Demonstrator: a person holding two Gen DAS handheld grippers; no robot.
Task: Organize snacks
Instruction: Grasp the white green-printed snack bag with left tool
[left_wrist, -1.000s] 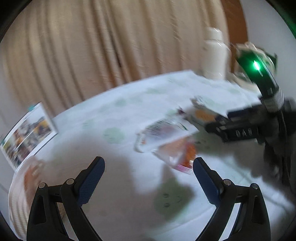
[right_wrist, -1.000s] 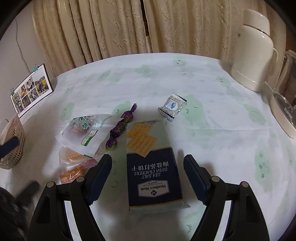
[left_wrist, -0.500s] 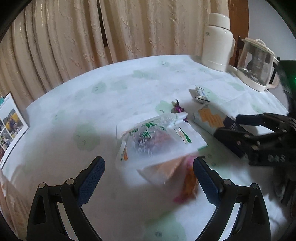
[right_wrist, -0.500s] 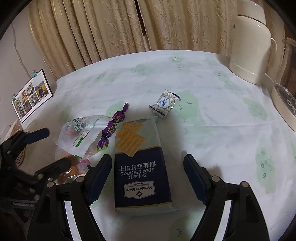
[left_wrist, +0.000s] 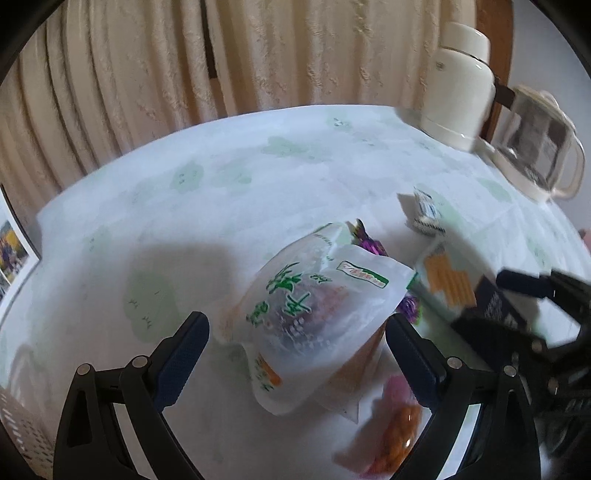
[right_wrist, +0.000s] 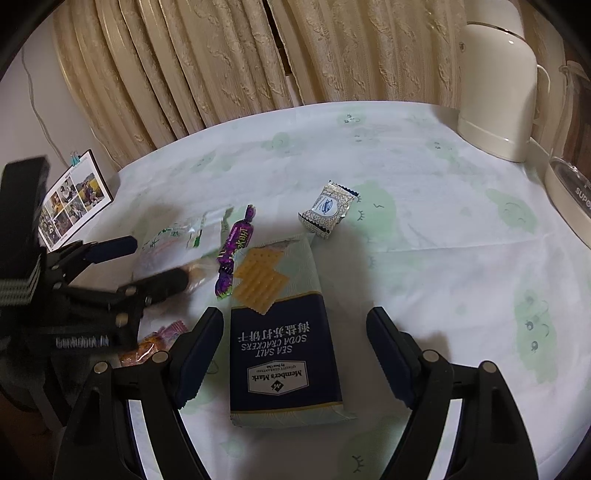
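Left wrist view: left tongs (left_wrist: 297, 349) wide apart around white pouch (left_wrist: 314, 314).

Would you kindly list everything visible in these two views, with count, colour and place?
Soda cracker pack: 1, navy and pale green, flat between the right claw's fingers.
Purple candy: 1, purple foil, just left of the cracker pack.
Small wrapped biscuit: 1, silver-white, beyond the cracker pack.
White snack bag: 1, translucent white with green print, between the left claw's fingers.
Orange-pink packets: count unclear, partly under the white bag.
Thermos: 1, cream, far right.
Glass kettle: 1, clear with cream base, right edge.
Photo card: 1, standing at left.
Tablecloth: 1, white with green prints.
Curtain: beige, behind.
Left claw: open.
Right claw: open.
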